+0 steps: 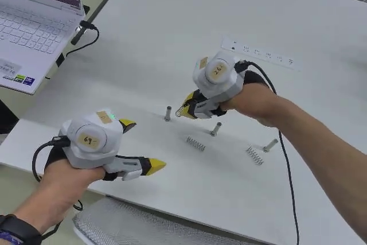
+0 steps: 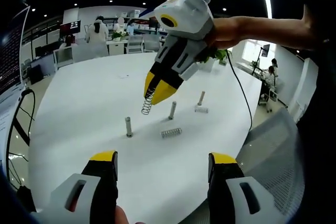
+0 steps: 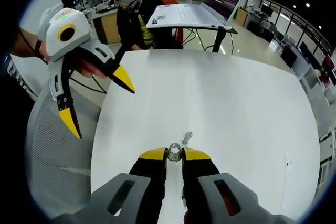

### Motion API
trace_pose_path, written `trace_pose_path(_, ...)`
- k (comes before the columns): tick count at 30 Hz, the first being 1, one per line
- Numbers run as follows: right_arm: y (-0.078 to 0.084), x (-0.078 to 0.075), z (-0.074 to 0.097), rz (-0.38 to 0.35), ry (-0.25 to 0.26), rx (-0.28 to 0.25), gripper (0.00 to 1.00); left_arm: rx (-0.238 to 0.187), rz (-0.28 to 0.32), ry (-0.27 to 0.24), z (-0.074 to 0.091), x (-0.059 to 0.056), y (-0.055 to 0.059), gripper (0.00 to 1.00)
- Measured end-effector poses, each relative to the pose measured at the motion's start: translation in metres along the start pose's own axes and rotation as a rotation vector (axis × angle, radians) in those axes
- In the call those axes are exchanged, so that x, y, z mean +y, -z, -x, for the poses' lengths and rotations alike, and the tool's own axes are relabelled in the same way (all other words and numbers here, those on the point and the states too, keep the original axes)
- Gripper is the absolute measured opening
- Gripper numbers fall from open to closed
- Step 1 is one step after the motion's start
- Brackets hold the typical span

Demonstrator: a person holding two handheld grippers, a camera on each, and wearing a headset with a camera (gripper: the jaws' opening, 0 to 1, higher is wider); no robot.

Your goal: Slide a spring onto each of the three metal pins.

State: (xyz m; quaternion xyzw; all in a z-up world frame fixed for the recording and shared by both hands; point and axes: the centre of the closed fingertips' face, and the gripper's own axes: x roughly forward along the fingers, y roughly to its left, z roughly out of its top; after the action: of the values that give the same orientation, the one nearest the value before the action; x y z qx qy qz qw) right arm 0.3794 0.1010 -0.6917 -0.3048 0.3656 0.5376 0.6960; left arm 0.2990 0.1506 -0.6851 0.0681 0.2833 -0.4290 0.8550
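Three short metal pins stand on the white table: a left pin [image 1: 168, 113], a middle pin [image 1: 215, 129] and a right pin [image 1: 269, 145]. My right gripper [image 1: 188, 109] hovers just right of the left pin, shut on a spring [image 1: 180, 111]. In its own view the spring [image 3: 175, 152] sits between the yellow tips, with a pin [image 3: 186, 138] just beyond. Two loose springs [image 1: 195, 143] [image 1: 254, 155] lie on the table. My left gripper [image 1: 141, 144] is open and holds nothing, near the front edge. From the left gripper view, the held spring [image 2: 147, 103] hangs above the pins.
An open laptop [image 1: 34, 21] sits at the far left with a black cable [image 1: 86, 32] beside it. A white power strip [image 1: 261, 54] lies behind the right gripper. A grey mesh chair back [image 1: 114, 228] is below the table's front edge. People stand in the background.
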Motion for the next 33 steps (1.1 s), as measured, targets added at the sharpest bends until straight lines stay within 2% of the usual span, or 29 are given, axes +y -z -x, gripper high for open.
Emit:
trace_pose_path(12,-0.005,-0.017,-0.014,0.003,-0.002,0.008,0.09,0.001,0.022,0.000,0.000,-0.002,0.002,0.66)
trace_pose_path(33,-0.006,-0.022,-0.034,0.064,-0.031,0.042,0.09,0.001,0.054,-0.007,-0.005,0.003,0.001,0.66)
